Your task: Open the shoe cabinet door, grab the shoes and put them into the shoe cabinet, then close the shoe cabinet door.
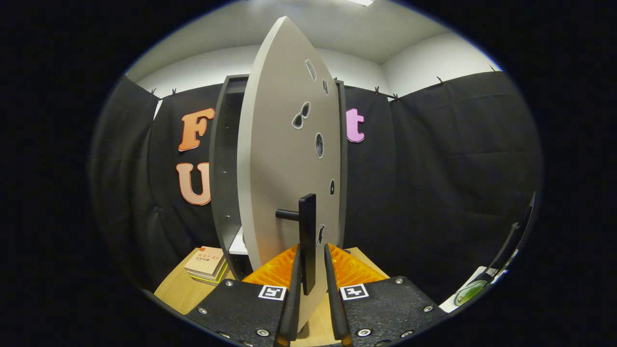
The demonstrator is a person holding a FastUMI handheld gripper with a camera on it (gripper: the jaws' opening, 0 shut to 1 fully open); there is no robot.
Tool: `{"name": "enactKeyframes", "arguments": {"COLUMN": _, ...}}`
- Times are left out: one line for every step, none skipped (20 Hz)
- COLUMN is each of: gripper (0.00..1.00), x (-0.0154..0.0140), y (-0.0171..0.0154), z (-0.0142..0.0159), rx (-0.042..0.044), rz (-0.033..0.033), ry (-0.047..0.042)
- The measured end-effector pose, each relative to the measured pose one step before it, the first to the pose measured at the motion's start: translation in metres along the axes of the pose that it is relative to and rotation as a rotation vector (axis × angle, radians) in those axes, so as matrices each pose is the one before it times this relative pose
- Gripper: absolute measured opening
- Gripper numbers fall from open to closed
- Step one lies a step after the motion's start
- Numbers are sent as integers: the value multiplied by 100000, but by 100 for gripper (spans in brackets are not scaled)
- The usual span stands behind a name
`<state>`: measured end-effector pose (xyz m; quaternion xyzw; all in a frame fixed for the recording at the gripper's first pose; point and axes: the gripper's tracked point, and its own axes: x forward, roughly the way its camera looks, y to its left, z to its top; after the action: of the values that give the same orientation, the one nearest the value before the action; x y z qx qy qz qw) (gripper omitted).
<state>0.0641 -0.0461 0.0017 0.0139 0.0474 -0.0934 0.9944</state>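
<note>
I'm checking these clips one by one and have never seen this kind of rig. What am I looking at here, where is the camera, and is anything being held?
There is no robot arm. A person carries a hand-held gripper, and a fisheye camera on it looks forward along its two fingers, so the round, bent picture comes from the tool itself. Straight ahead stands the shoe cabinet on a wooden table. Its pale door is swung partly open, seen almost edge-on, and part of a pale shelf shows inside. The dark bar sticking out of the door is the handle. Its lower end sits between the fingers, which are close on both sides; I cannot tell whether they press on it. A small stack of books lies on the table beside the cabinet. Black cloth forms the booth's wall.
</note>
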Motion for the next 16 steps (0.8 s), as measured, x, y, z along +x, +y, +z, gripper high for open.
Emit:
{"name": "enactKeyframes", "arguments": {"gripper": 27, "x": -13, "y": -778, "z": 44, "rx": -219, "rz": -1580, "ry": -190}}
{"name": "enactKeyframes", "arguments": {"gripper": 27, "x": -61, "y": -695, "z": -63, "rx": -365, "rz": -1351, "ry": -87}}
{"name": "enactKeyframes", "arguments": {"gripper": 27, "x": 89, "y": -623, "z": -28, "rx": -633, "rz": -951, "ry": -406}}
{"name": "enactKeyframes", "arguments": {"gripper": 27, "x": 51, "y": -602, "z": -105, "rx": -194, "rz": -964, "ry": 93}}
{"name": "enactKeyframes", "arguments": {"gripper": 27, "x": 32, "y": -596, "z": -83, "rx": -206, "rz": -824, "ry": -19}}
{"name": "enactKeyframes", "arguments": {"gripper": 27, "x": 77, "y": -578, "z": -4, "rx": -51, "rz": -828, "ry": -37}}
{"name": "enactKeyframes", "arguments": {"gripper": 27, "x": -5, "y": -606, "z": 60, "rx": -313, "rz": -612, "ry": -319}}
{"name": "enactKeyframes", "arguments": {"gripper": 27, "x": 384, "y": 141, "z": -75, "rx": -271, "rz": -525, "ry": -177}}
{"name": "enactKeyframes", "arguments": {"gripper": 27, "x": 151, "y": -409, "z": -63, "rx": -97, "rz": -889, "ry": 59}}
{"name": "enactKeyframes", "arguments": {"gripper": 28, "x": -51, "y": -927, "z": -65, "rx": -14, "rz": -486, "ry": 225}}
{"name": "enactKeyframes", "arguments": {"gripper": 28, "x": -49, "y": -719, "z": -15, "rx": 282, "rz": -595, "ry": -60}}
{"name": "enactKeyframes", "arguments": {"gripper": 29, "x": 59, "y": -432, "z": 57, "rx": 652, "rz": -343, "ry": 208}}
{"name": "enactKeyframes", "arguments": {"gripper": 29, "x": 25, "y": -468, "z": -82, "rx": 674, "rz": -456, "ry": 5}}
{"name": "enactKeyframes", "arguments": {"gripper": 29, "x": 163, "y": -340, "z": -171, "rx": 431, "rz": -483, "ry": 309}}
{"name": "enactKeyframes", "arguments": {"gripper": 31, "x": -81, "y": -397, "z": -28, "rx": 1266, "rz": -40, "ry": -208}}
{"name": "enactKeyframes", "arguments": {"gripper": 32, "x": 29, "y": -234, "z": -95, "rx": 1151, "rz": -37, "ry": 335}}
